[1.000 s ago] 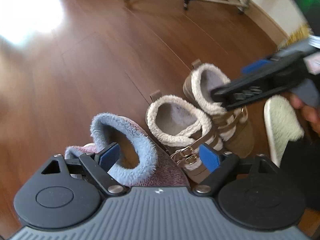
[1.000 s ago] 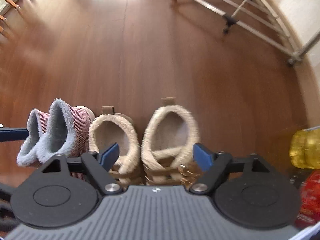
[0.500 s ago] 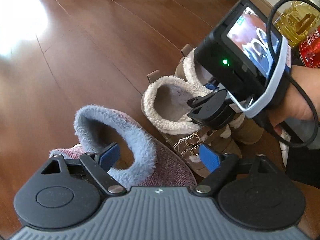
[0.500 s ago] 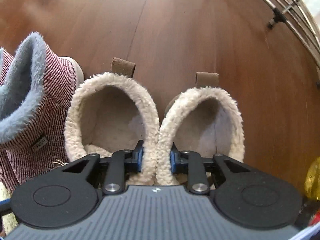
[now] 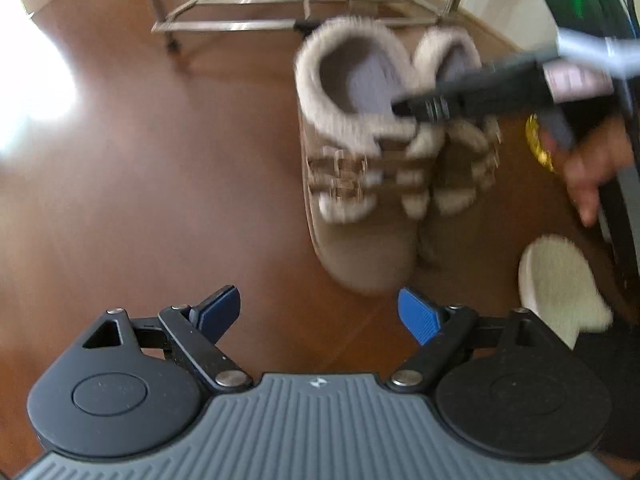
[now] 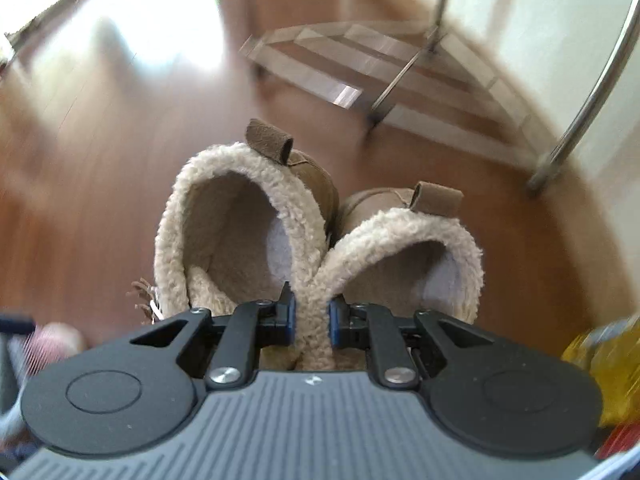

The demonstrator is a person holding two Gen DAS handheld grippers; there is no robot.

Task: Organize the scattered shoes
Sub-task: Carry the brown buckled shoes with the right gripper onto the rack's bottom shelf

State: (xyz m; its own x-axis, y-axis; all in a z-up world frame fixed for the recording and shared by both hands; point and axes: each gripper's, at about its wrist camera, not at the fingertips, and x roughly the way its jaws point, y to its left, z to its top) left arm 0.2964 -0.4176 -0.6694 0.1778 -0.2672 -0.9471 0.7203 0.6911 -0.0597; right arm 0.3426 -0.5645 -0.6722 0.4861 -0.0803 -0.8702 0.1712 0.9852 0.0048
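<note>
Two brown boots with cream fleece lining (image 6: 312, 248) hang together above the wooden floor. My right gripper (image 6: 312, 320) is shut on their two inner fleece collars, pinched side by side. In the left wrist view the same pair of boots (image 5: 372, 184) appears blurred and lifted, with the right gripper (image 5: 404, 110) reaching in from the right, a hand behind it. My left gripper (image 5: 320, 312) is open over bare floor with nothing between its fingers. A bit of the red striped slipper boot (image 6: 52, 340) shows at the lower left of the right wrist view.
A metal rack (image 5: 296, 8) stands against the wall beyond the boots, also in the right wrist view as a metal rack (image 6: 400, 80). A white slipper sole (image 5: 560, 284) lies at the right. Yellow bottles (image 6: 604, 364) sit at the right edge. Bright sun glare covers the floor at left.
My right gripper shut on both fleece collars and lifted the brown pair toward the metal rack. My left gripper moved away from the blue-lined slipper boot, which has left its view.
</note>
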